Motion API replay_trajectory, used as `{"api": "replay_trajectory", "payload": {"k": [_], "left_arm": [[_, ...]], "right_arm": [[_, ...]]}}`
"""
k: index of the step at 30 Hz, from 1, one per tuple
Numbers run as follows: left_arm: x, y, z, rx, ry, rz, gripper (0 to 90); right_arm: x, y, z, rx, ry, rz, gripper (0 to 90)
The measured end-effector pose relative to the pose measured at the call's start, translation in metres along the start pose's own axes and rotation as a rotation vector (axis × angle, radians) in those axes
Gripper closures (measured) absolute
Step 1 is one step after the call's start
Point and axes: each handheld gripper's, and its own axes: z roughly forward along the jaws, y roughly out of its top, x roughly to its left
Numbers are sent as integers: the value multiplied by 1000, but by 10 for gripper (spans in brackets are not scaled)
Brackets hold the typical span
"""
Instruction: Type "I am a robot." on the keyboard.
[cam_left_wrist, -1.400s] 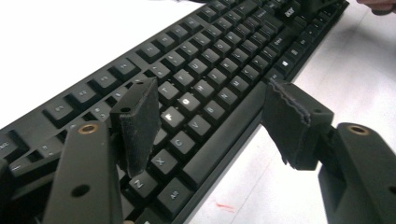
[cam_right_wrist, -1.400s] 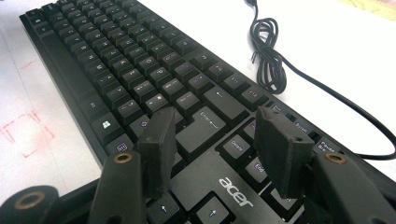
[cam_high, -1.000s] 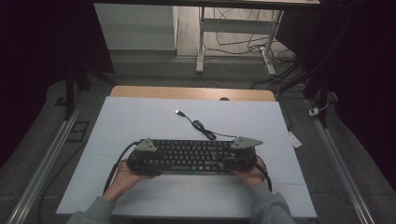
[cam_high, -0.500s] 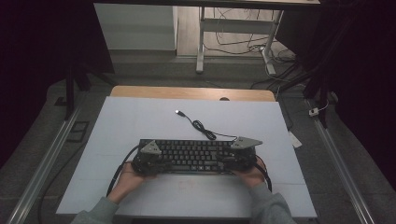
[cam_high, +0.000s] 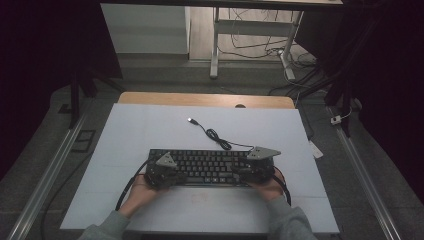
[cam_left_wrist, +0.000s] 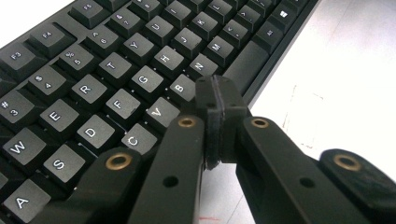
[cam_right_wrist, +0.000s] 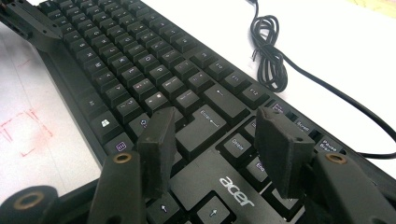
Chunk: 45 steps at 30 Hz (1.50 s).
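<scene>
The black Acer keyboard (cam_high: 202, 167) lies near the front of the white table (cam_high: 150, 130) — cable coiled behind it. The left gripper (cam_left_wrist: 219, 105) has just closed, pads together and empty, above the keyboard's front edge by the B key; the right gripper (cam_right_wrist: 217, 135) hovers apart over the Enter key — gripping nothing.

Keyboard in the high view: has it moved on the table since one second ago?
No. The keyboard lies at the same spot; its far edge keeps the same gap to the USB plug.
</scene>
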Motion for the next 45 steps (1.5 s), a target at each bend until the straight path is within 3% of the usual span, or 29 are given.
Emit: {"api": "replay_trajectory", "payload": {"k": [14,20,32,34,37,39,45], "left_arm": [[0,0,3,8,0,4,890],[-2,0,4,15,21,19,890],[5,0,-25,-111,-6,-41,879],[7,0,-27,-124,-7,-49,844],[8,-1,-31,-137,12,-56,720],[9,-1,-33,-134,35,-55,626],[15,-2,-41,-132,64,-89,466]], "right_arm": [[0,0,0,1,0,1,485],[0,0,0,0,0,0,485],[0,0,0,-1,-2,3,485],[0,0,0,-1,-2,0,485],[0,0,-1,-2,-2,1,485],[0,0,-1,-1,-4,3,485],[-1,0,-1,-1,-6,2,485]]}}
